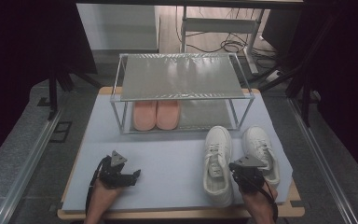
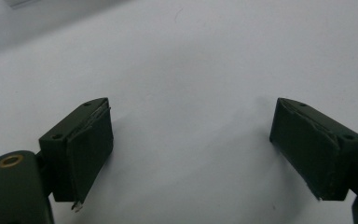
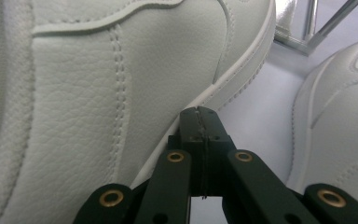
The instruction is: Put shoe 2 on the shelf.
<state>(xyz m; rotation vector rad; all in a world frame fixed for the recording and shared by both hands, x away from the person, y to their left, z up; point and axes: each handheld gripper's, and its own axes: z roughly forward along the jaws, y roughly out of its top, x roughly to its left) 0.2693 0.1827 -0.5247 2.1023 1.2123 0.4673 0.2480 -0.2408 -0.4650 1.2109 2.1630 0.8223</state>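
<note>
A: Sneakers, white, a pair. Both are lying on the grey mat [image 1: 168, 163] just in front of the shoe rack [image 1: 182, 91], off its right half, toes pointing at the rack.

B: Going left to right from the rack, then. What is sitting at the far left?

A: Left gripper [image 1: 129, 176], well forward of the rack's left corner, resting low over bare mat. In the left gripper view its jaws are standing wide apart, nothing between them but mat.

B: And inside the rack?

A: Pink slippers [image 1: 156, 114], side by side on the lower shelf, left half. Top shelf is showing bare metal.

B: Next one over?

A: Left sneaker [image 1: 216, 163], lying in front of the rack's right half, heel toward the person. Right gripper [image 1: 244, 173] is sitting just beside its heel end, in the gap between the two shoes.

B: Is that gripper gripping anything?

A: In the right gripper view its jaws are pressed flat together, pinching nothing. The tips [image 3: 200, 122] are lying close against the sole edge of the left sneaker [image 3: 98, 93]; whether they are touching it I cannot tell.

B: Farthest right?

A: Right sneaker [image 1: 261, 151], in front of the rack's right corner, slightly angled outward.
</note>
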